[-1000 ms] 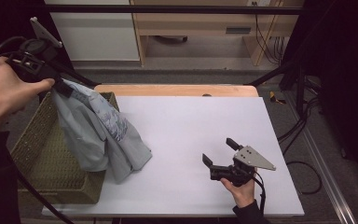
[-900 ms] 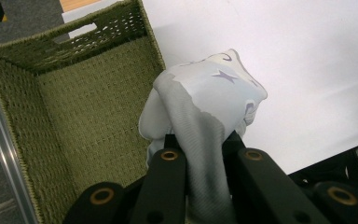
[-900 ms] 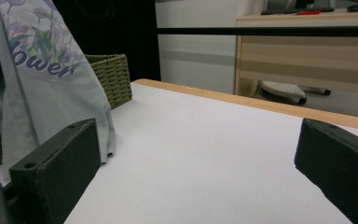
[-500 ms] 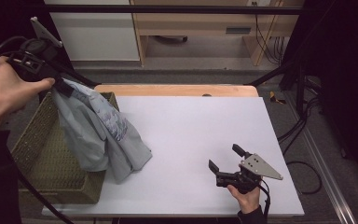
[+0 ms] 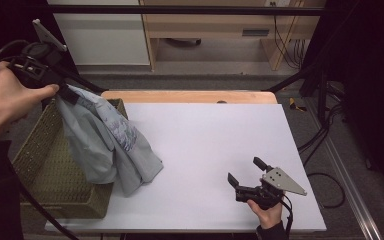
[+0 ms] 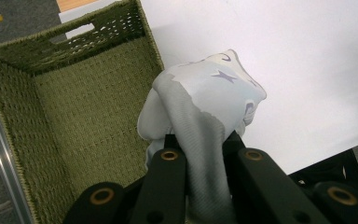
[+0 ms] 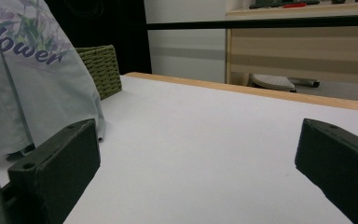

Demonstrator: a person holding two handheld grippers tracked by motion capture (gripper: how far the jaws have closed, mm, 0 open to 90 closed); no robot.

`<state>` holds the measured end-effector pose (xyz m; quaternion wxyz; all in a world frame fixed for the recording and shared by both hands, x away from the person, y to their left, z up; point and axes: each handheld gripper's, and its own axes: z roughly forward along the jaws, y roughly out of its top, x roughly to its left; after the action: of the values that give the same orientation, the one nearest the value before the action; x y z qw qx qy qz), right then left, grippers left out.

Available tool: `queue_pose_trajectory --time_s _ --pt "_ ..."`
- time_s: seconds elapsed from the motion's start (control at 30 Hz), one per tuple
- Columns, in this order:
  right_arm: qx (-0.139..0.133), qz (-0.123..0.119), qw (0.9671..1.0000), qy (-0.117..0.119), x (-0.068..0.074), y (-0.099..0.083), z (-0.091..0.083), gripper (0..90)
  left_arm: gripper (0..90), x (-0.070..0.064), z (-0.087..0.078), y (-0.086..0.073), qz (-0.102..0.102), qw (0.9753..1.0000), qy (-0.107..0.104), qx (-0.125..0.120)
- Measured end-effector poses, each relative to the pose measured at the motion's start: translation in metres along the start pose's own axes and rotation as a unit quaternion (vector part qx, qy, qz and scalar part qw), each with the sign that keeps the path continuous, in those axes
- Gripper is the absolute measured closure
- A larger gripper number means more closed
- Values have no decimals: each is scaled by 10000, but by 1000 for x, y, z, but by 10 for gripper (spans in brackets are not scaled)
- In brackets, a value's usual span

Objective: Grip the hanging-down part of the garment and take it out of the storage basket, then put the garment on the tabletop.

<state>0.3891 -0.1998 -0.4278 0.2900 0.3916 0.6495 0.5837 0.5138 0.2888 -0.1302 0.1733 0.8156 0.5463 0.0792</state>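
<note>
Left gripper [image 5: 66,93], jaws clamped on shirt [image 5: 107,145], which hangs straight below them; right gripper [image 5: 246,176], jaws wide and empty, faces its hem.

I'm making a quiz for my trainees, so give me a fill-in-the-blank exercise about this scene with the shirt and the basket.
1. The left hand-held gripper is shut on the pale grey ____.
2. The shirt hangs over the edge of the green woven ____ and trails onto the white table.
3. The right hand-held gripper has its jaws ____ and holds nothing.
4. The word printed on the shirt ends in "____".

Missing words: shirt; basket; open; wer
</note>
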Motion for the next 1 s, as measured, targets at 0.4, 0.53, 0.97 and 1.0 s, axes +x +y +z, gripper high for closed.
queue_pose_trajectory --time_s 0.4,0.53,0.97,1.0 --pt "97 48 9999 -23 -2 -2 -1 1 843 -17 -1 8 140 9999 -88 -42" --pt "103 41 9999 -31 -2 -2 -1 2 843 -32 -4 12 303 9994 -142 -94" --pt "70 59 10000 10 -4 -1 -5 2 845 -106 9 31 1129 9933 -216 -139" --pt "72 71 9999 8 -4 0 -6 2 845 -112 11 33 1286 9913 -273 -68"
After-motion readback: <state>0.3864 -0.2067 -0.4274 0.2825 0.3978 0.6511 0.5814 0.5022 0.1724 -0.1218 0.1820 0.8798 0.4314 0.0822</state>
